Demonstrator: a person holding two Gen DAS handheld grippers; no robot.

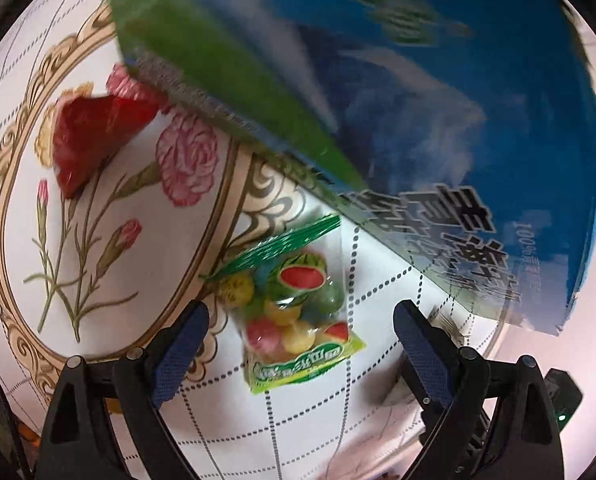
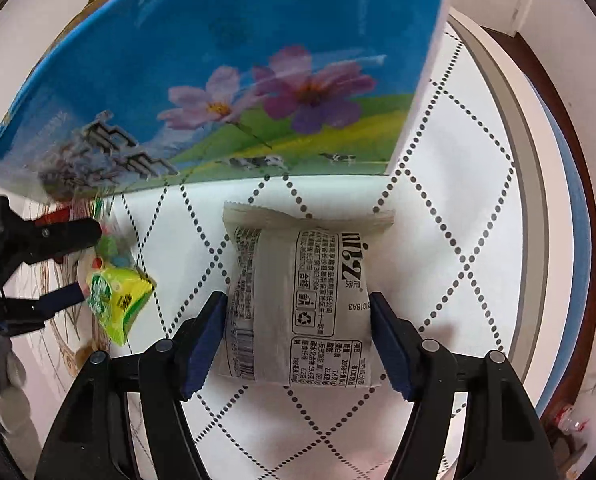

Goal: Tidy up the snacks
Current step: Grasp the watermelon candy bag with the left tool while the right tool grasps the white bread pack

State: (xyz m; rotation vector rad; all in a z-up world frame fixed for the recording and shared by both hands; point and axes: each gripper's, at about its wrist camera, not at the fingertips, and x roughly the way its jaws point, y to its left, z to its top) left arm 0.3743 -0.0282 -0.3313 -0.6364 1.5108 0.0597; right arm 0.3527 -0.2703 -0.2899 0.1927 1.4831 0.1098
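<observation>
Pick-up step, both sides at once. Left gripper [image 1: 300,340] wide open, straddling candy bag [image 1: 298,300] flat on the tablecloth [image 1: 98,240], pads [image 1: 178,356] not touching it. Red packet [image 1: 90,136] farther off, box [image 1: 418,80] looming just behind. Right gripper [image 2: 298,336] open around white packet [image 2: 302,304], pads at or nearly at its sides. Probably next: closing on both, then lifting into the box.

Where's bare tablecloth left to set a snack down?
Free: the dotted-grid cloth right of the white snack packet, out to the table rim; also the floral oval between the red packet and the fruit candy bag. Crowded: along the blue carton, and between candy bag and white packet.
</observation>
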